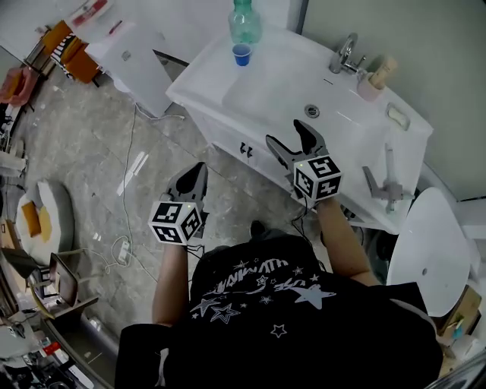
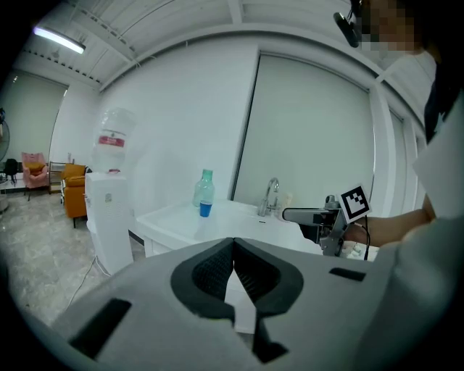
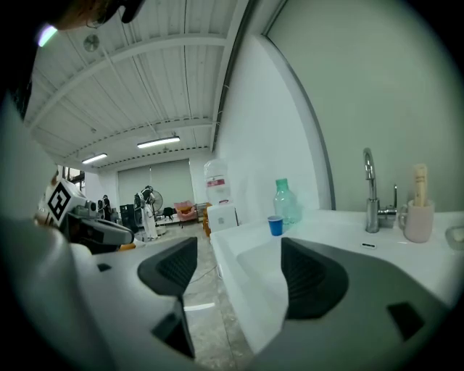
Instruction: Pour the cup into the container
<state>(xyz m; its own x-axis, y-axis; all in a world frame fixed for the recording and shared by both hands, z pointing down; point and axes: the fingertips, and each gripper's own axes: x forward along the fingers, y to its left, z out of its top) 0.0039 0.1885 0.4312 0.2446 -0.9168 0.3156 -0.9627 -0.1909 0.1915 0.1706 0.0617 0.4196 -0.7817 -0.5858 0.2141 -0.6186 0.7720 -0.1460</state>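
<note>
A small blue cup (image 1: pixel 241 54) stands on the far left corner of the white vanity counter (image 1: pixel 205 80), right in front of a clear green-tinted bottle (image 1: pixel 245 21). The cup (image 2: pixel 205 209) and the bottle (image 2: pixel 204 190) also show far ahead in the left gripper view, and the cup (image 3: pixel 275 225) shows in the right gripper view. My right gripper (image 1: pixel 287 133) is open and empty at the counter's front edge, beside the sink basin (image 1: pixel 281 95). My left gripper (image 1: pixel 196 171) hangs shut over the floor, holding nothing.
A faucet (image 1: pixel 345 55), a beige mug (image 1: pixel 372 83) and a soap dish (image 1: pixel 397 115) stand behind the basin. A white water dispenser (image 1: pixel 129 53) is left of the vanity. A round white seat (image 1: pixel 433 243) is at the right. Cables (image 1: pixel 125 247) lie on the floor.
</note>
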